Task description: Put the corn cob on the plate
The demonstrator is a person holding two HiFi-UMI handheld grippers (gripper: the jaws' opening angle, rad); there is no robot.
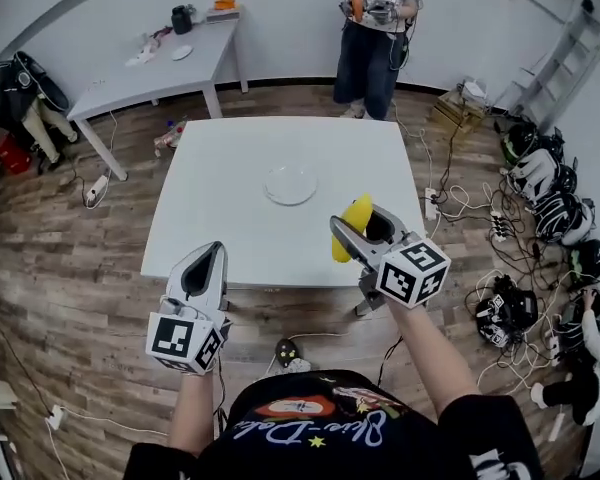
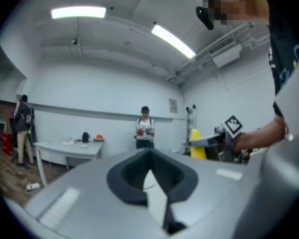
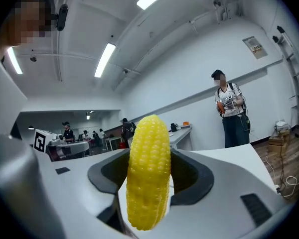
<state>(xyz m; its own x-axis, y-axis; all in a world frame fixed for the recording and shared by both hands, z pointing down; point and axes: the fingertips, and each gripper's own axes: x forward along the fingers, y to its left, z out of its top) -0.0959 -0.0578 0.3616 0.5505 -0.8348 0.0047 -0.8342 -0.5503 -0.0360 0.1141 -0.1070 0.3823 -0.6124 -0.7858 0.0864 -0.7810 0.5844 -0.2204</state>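
Observation:
A yellow corn cob [image 1: 354, 224] stands upright between the jaws of my right gripper [image 1: 363, 226], which is shut on it above the table's near right part. In the right gripper view the corn cob [image 3: 148, 171] fills the middle, hiding the jaw tips. A white plate [image 1: 291, 183] lies on the white table [image 1: 220, 198] near its centre, ahead and left of the cob. My left gripper [image 1: 204, 269] hangs over the table's near edge, shut and holding nothing; the left gripper view shows its jaws together and the corn cob [image 2: 196, 143] at the right.
A person [image 1: 377, 28] stands beyond the table's far edge holding grippers. Another white table [image 1: 155, 63] with small items stands at back left. Cables and helmets [image 1: 540, 198] litter the floor at right. A ladder [image 1: 570, 58] leans at far right.

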